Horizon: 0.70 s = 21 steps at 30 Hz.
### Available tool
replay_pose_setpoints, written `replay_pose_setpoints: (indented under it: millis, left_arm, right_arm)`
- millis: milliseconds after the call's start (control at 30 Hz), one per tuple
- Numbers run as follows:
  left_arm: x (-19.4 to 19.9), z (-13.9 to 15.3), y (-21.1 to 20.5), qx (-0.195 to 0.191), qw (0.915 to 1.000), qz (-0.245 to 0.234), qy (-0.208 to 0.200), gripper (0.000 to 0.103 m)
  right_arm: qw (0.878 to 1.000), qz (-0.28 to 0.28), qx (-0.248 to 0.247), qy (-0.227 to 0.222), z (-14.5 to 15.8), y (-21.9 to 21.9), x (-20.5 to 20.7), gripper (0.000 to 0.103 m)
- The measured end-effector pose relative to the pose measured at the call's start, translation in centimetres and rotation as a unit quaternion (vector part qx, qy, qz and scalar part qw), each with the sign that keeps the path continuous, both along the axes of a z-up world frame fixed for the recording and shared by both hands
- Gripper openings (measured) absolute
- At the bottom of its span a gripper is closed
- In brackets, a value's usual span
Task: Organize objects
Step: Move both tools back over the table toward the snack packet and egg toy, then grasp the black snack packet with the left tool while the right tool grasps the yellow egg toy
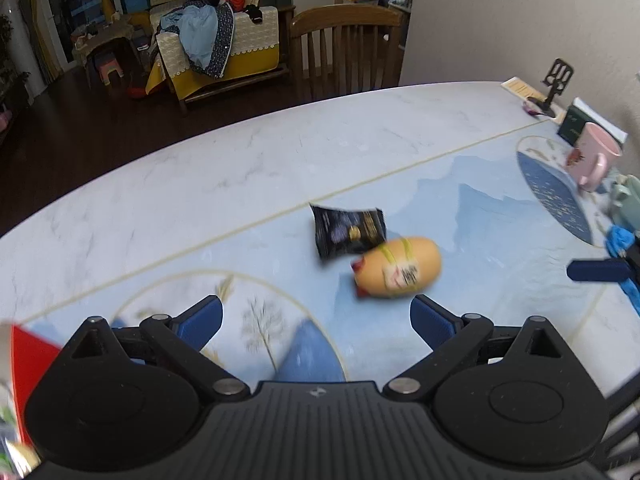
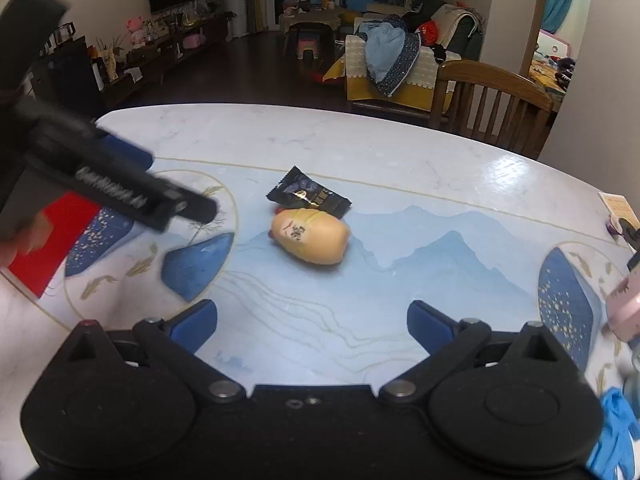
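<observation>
A tan oval packet with dark print [image 1: 398, 269] lies on the blue patterned mat, touching a small black snack wrapper [image 1: 349, 232] just behind it. Both also show in the right wrist view: the packet [image 2: 310, 236] and the wrapper [image 2: 309, 194]. My left gripper [image 1: 316, 320] is open and empty, low over the mat, just short of the packet. My right gripper [image 2: 312, 322] is open and empty, a little further back from the packet. The left gripper's body [image 2: 120, 188] crosses the right wrist view at upper left, blurred.
A pink mug [image 1: 592, 158], a dark green box [image 1: 580, 124] and a black phone stand [image 1: 554, 84] sit at the table's right. A red flat item [image 2: 52, 240] lies at the left edge. Blue cloth [image 2: 616, 436] lies near right. A wooden chair [image 1: 344, 52] stands behind the table.
</observation>
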<state>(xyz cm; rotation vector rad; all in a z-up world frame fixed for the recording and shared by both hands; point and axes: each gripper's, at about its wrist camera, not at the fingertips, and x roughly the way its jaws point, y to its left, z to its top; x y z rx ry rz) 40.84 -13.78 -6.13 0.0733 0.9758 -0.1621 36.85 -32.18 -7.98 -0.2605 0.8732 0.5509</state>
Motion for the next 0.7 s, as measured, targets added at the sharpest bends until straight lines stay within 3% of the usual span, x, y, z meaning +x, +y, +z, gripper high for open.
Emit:
replay_pose_setpoints:
  millis: [433, 700]
  left_arm:
    - [9.4, -3.3, -2.8, 0.014, 0.9981, -0.036, 0.048, 0.101]
    - [13.1, -5.9, -4.4, 0.015, 0.9961, -0.029, 0.082, 0.101]
  right_arm:
    - [1.000, 0.021, -0.008, 0.013, -3.3, 1.9, 4.9, 0.100]
    - [0.999, 0.046, -0.014, 0.005, -4.8, 3.3, 6.7, 0.093]
